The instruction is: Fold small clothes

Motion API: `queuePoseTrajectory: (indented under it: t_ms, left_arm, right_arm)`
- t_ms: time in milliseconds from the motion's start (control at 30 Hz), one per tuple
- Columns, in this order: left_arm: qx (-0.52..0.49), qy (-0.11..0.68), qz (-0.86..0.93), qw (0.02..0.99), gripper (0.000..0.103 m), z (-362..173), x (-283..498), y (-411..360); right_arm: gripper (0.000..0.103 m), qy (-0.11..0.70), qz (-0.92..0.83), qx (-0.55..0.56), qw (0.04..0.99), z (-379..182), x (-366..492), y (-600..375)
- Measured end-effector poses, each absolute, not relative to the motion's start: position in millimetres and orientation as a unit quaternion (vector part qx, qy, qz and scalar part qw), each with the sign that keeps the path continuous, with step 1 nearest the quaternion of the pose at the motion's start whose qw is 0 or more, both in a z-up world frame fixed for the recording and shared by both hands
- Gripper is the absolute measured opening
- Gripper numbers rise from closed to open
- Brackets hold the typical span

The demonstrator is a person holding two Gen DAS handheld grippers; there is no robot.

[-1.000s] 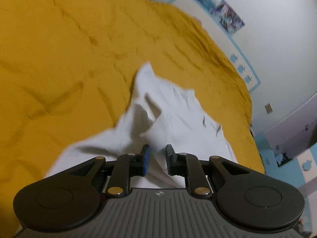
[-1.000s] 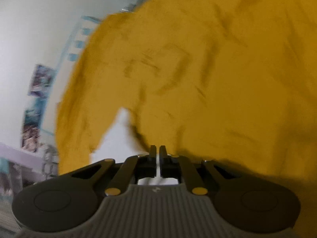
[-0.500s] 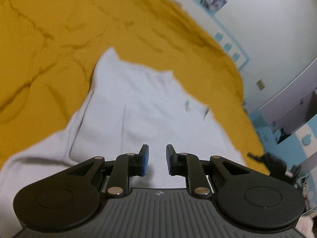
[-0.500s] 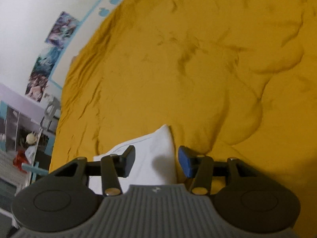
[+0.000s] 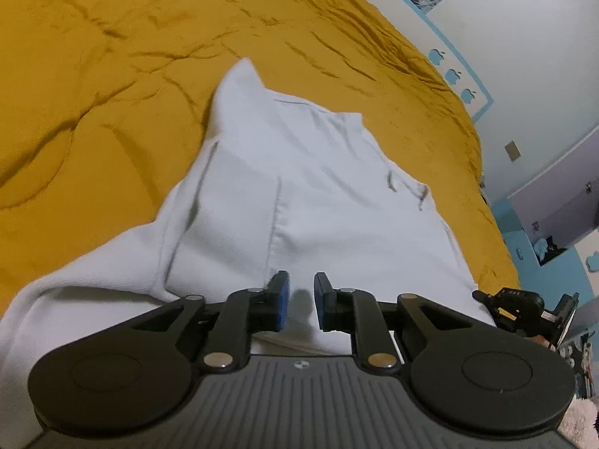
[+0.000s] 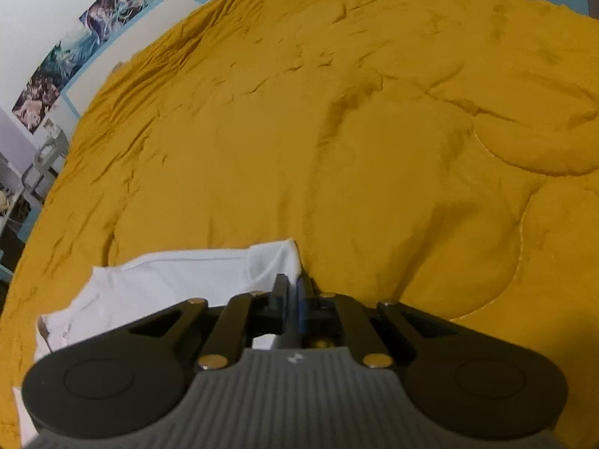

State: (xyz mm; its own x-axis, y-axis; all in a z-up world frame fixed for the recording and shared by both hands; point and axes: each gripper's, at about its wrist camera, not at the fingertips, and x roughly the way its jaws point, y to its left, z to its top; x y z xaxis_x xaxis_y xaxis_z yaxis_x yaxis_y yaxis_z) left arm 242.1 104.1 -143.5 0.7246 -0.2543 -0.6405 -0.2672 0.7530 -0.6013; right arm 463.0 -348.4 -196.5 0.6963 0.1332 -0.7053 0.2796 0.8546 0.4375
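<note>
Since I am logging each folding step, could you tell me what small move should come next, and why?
Probably lift the right gripper and carry its pinched corner across the white garment: its jaws look shut on that corner, while the left gripper hovers open over flat cloth.

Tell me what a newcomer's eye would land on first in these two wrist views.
First the mustard-yellow quilt, rumpled and filling most of both views. Next the white garment spread flat on it, running away from the left gripper, whose jaws stand apart above the cloth. In the right wrist view the right gripper has its jaws together at the garment's corner, with white fabric between them.
</note>
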Motion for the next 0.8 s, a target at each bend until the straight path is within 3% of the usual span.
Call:
queuePoseTrajectory:
  t_ms: [33, 100, 200, 433, 467, 500, 533, 700, 767, 800]
  left_arm:
    - [-0.349, 0.366, -0.001, 0.863, 0.021, -138, 242, 104]
    - [-0.342, 0.348, -0.007, 0.873, 0.023, -129, 243, 106]
    - [-0.355, 0.315, -0.001, 0.88, 0.023, -124, 248, 117]
    - [-0.372, 0.342, 0.049, 0.861, 0.023, -153, 260, 135]
    - [-0.383, 0.339, 0.05, 0.858, 0.02, -157, 257, 138]
    - [-0.385, 0.337, 0.05, 0.858, 0.02, -157, 255, 139]
    - [-0.389, 0.337, 0.053, 0.856, 0.02, -155, 252, 141]
    - [-0.388, 0.324, 0.042, 0.862, 0.025, -121, 222, 151]
    - [-0.361, 0.32, 0.036, 0.875, 0.029, -99, 203, 152]
    - [-0.343, 0.32, 0.035, 0.882, 0.031, -88, 195, 153]
  right_arm:
    - [0.011, 0.368, -0.048, 0.259, 0.892, -186, 453, -348]
    - [0.027, 0.33, -0.028, 0.248, 0.91, -160, 414, -343]
    - [0.029, 0.333, 0.066, 0.254, 0.906, -136, 374, -333]
    - [0.021, 0.425, 0.109, 0.21, 0.874, -161, 328, -314]
    - [0.015, 0.434, 0.096, 0.214, 0.87, -169, 326, -317]
    - [0.003, 0.436, 0.085, 0.22, 0.868, -174, 324, -320]
    - [0.0, 0.436, 0.075, 0.227, 0.867, -179, 323, -324]
    - [0.0, 0.433, 0.055, 0.29, 0.852, -178, 317, -340]
    - [0.009, 0.427, 0.059, 0.288, 0.855, -165, 304, -340]
    - [0.022, 0.421, 0.059, 0.27, 0.864, -152, 293, -337]
